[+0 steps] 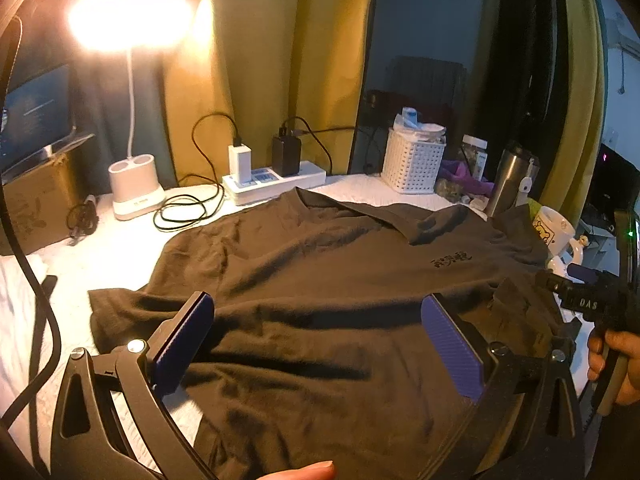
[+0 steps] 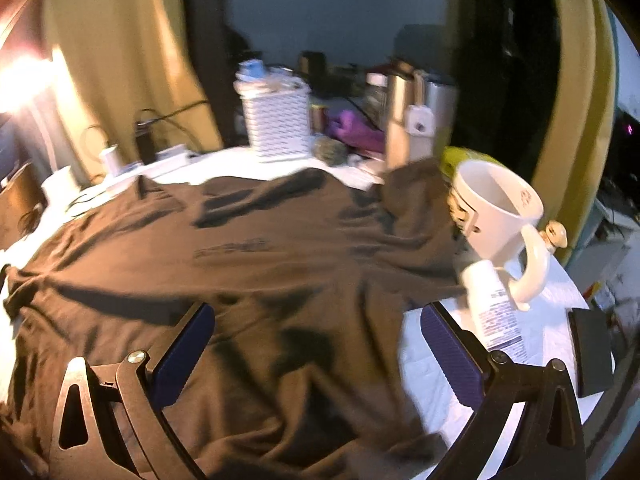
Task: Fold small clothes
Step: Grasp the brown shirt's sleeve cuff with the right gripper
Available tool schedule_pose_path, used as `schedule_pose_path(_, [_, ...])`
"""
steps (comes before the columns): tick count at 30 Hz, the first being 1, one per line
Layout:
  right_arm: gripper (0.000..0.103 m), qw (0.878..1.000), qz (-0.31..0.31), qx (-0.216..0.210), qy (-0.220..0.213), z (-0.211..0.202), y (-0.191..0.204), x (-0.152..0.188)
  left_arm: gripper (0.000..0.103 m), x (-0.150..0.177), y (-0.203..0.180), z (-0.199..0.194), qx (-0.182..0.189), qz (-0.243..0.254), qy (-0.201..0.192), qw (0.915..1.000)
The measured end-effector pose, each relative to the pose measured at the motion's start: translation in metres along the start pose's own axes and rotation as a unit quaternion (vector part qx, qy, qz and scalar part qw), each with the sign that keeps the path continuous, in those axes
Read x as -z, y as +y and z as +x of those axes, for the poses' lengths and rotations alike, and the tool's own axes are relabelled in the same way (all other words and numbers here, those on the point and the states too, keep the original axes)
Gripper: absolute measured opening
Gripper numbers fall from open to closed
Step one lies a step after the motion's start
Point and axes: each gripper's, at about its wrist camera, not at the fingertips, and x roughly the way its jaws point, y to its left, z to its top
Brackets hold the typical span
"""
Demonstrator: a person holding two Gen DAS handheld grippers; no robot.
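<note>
A dark brown T-shirt [image 1: 320, 288] lies spread flat on a white-covered table [image 1: 120, 248], collar toward the far side, with small black lettering on the chest. My left gripper [image 1: 318, 320] is open and empty, hovering over the shirt's lower middle. In the right wrist view the same shirt [image 2: 240, 272] fills the table; the picture is blurred. My right gripper [image 2: 318, 332] is open and empty above the shirt's right edge. The right gripper also shows at the right edge of the left wrist view [image 1: 588, 300], held in a hand.
A lit desk lamp [image 1: 134, 188], power strip with chargers [image 1: 276, 180] and cables stand at the back left. A white basket [image 1: 412, 164], steel flask [image 1: 510, 180] and white mug [image 2: 500, 216] crowd the back right. A white tube [image 2: 494, 312] lies by the mug. Yellow curtains hang behind.
</note>
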Motion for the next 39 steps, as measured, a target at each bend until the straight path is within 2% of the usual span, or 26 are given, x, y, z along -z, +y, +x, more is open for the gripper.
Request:
schedule_pose_path(6, [0.1,0.998,0.042,0.002,0.037,0.032,-0.033,-0.006,0.102,-0.009,-0.001,0.026,-0.006,0.003,0.021,0.9998])
schedule_pose_path(12, [0.098,0.992,0.089,-0.019,0.091,0.062,-0.055,0.0,0.102,-0.016,0.004,0.052,-0.012,-0.003,0.042,0.999])
schedule_pose_path(19, [0.098,0.989,0.111,-0.015,0.096,0.078,-0.067,-0.014,0.102,-0.025,0.007,0.074,-0.015,0.001,0.057,0.9983])
schedule_pose_path(22, [0.087,0.989,0.113,-0.006,0.091,0.086,-0.072,-0.022,0.102,-0.028,0.01,0.082,-0.018,-0.002,0.063,0.9978])
schedule_pose_path(25, [0.065,0.991,0.1,0.019,0.083,0.092,-0.076,-0.031,0.102,-0.03,0.013,0.087,-0.022,-0.003,0.067,0.9975])
schedule_pose_path(27, [0.05,0.992,0.097,0.02,0.079,0.095,-0.079,-0.037,0.102,-0.031,0.015,0.089,-0.024,-0.004,0.068,0.9974])
schedule_pose_path(28, [0.038,0.992,0.1,0.012,0.081,0.097,-0.08,-0.039,0.102,-0.032,0.016,0.09,-0.026,-0.005,0.068,0.9973])
schedule_pose_path(30, [0.03,0.991,0.101,0.01,0.084,0.101,-0.081,-0.041,0.102,-0.032,0.018,0.091,-0.027,-0.006,0.068,0.9973])
schedule_pose_path(31, [0.021,0.992,0.097,0.011,0.082,0.101,-0.079,-0.041,0.102,-0.032,0.019,0.09,-0.028,-0.006,0.068,0.9973])
schedule_pose_path(32, [0.016,0.992,0.093,0.009,0.081,0.101,-0.078,-0.042,0.102,-0.032,0.02,0.09,-0.028,-0.006,0.067,0.9973])
schedule_pose_path(39, [0.012,0.998,0.052,0.007,0.047,0.081,-0.054,-0.058,0.102,-0.034,0.035,0.08,-0.034,-0.014,0.055,0.9978])
